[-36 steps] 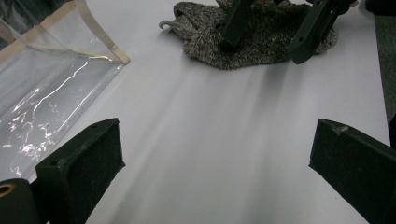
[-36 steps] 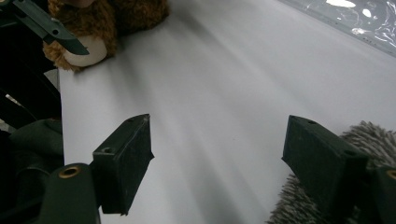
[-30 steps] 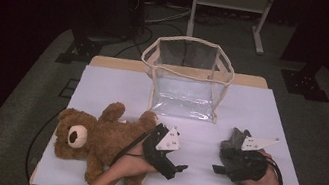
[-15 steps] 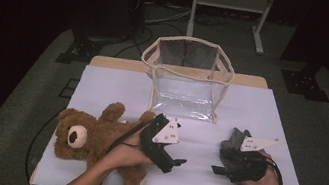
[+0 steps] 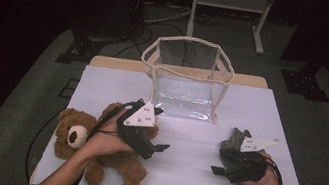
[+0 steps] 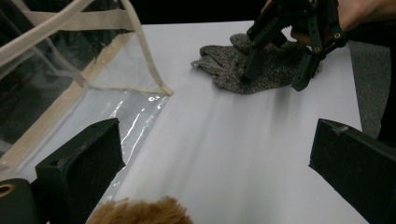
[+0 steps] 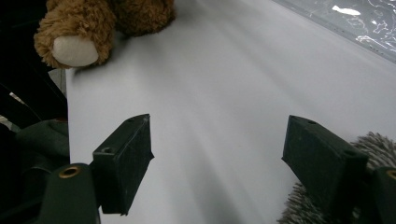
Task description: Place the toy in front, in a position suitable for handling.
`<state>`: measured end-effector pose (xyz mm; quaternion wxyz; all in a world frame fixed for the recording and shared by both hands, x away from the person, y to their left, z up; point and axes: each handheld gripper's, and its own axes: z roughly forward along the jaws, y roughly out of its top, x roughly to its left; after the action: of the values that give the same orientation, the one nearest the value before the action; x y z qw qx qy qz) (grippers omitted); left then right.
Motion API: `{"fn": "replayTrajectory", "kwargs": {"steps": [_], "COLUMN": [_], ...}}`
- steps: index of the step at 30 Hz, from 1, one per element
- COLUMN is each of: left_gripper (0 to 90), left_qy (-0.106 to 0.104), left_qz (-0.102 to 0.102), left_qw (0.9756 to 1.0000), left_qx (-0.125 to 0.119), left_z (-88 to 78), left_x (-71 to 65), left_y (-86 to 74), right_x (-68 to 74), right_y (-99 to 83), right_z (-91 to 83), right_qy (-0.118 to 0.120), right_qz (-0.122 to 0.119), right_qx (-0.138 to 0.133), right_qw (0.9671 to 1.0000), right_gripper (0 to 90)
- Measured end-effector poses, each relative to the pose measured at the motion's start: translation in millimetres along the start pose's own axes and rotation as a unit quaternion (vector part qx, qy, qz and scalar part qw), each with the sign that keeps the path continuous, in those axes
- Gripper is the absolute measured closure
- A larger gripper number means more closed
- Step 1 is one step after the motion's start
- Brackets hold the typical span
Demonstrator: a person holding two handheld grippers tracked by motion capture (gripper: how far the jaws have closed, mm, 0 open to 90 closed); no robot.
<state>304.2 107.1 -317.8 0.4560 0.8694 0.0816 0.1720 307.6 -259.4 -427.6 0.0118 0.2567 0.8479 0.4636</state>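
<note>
A brown teddy bear (image 5: 75,136) lies on its back at the front left of the white table (image 5: 188,177). My left gripper (image 5: 160,129) hovers over the bear's upper body, open and empty, pointing right across the table; bear fur (image 6: 140,214) shows under its jaws. A grey knitted piece (image 5: 236,137) lies at the front right. My right gripper (image 5: 219,157) stands open beside and partly over it, pointing left, with the knit (image 7: 373,140) by its right jaw. The bear's pale-soled foot (image 7: 74,49) lies far ahead of it.
A clear plastic bag with beige trim (image 5: 185,76) stands open at the back middle of the table; its wall (image 6: 70,70) is just left of my left gripper. In the left gripper view the right gripper (image 6: 299,37) rests over the knit (image 6: 233,65).
My left gripper has lifted and moved left and back, from the table in front of the bear to over its body. The right gripper and the knit have stayed put.
</note>
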Motion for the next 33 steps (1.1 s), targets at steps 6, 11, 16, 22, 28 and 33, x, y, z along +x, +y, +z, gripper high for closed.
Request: {"fn": "replayTrajectory", "kwargs": {"steps": [6, 11, 16, 22, 28, 33], "left_gripper": [1.9, 1.9, 1.9, 1.9, 3.5, 5.0], "left_qy": [0.008, 0.011, 0.012, 0.014, 0.022, 0.03], "left_qz": [0.0, 0.003, 0.002, 0.001, -0.005, -0.025], "left_qw": [1.0, 0.9999, 0.9998, 0.9994, 0.9996, 0.999], "left_qx": [-0.001, -0.001, -0.018, -0.03, -0.017, -0.022], "left_z": [-16.8, -30.2, -45.9, -54.7, -58.9, -63.3], "left_x": [7.1, 17.2, 27.0, 37.0, 48.1, 58.4], "left_y": [-7.4, -16.0, -25.5, -41.9, -62.8, -79.1], "right_x": [1.5, 2.6, 3.2, 4.3, 5.2, 6.3], "right_y": [0.3, 0.6, 0.8, 1.4, 1.6, 2.4], "right_z": [-0.3, 1.5, 2.8, 4.0, 4.7, 6.7], "right_qy": [0.001, 0.003, 0.005, 0.007, 0.009, 0.012], "right_qz": [-0.001, -0.004, -0.004, -0.004, -0.005, -0.006], "right_qx": [-0.001, 0.002, 0.003, 0.005, 0.005, 0.007], "right_qw": [1.0, 1.0, 1.0, 1.0, 0.9999, 0.9999], "right_gripper": [22.4, 22.4, 22.4, 22.4, 22.4, 22.4]}}
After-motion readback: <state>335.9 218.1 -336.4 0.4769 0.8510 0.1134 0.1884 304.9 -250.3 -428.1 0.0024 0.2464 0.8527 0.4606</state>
